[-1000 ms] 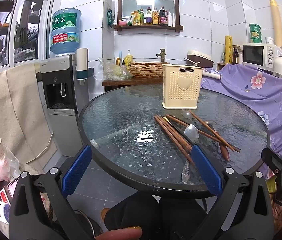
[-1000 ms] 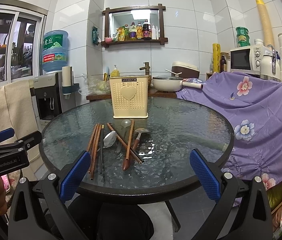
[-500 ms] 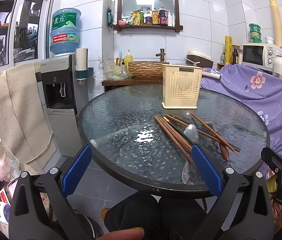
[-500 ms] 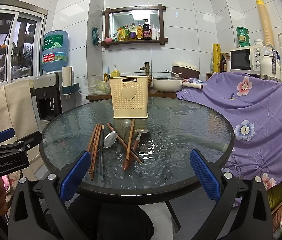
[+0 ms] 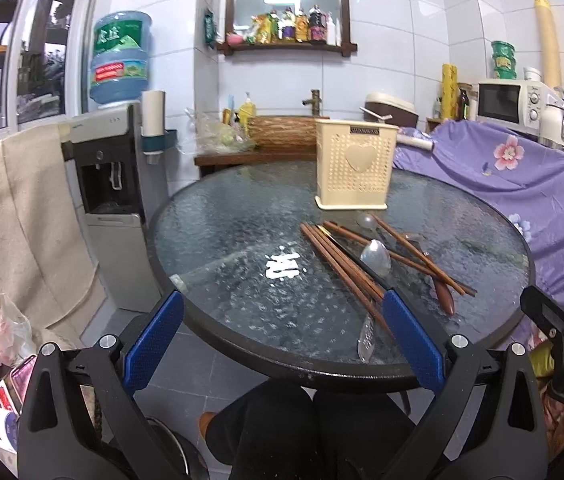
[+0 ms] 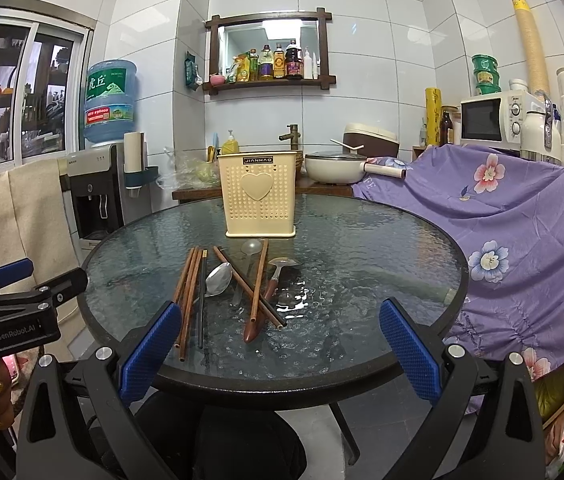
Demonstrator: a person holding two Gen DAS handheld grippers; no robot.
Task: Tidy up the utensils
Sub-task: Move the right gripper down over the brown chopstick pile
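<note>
Chopsticks [image 6: 190,292] lay leftmost on the glass table [image 6: 362,248], then a metal spoon [image 6: 219,278] and crossed utensils, the cream holder [image 6: 258,194] behind them. Left gripper [image 5: 282,340] and right gripper [image 6: 278,344] hung wide open, each empty.

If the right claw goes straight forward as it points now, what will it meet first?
Probably the loose utensils on the glass table, then the cream holder. The right claw is open and empty; its height above them is unclear.
</note>
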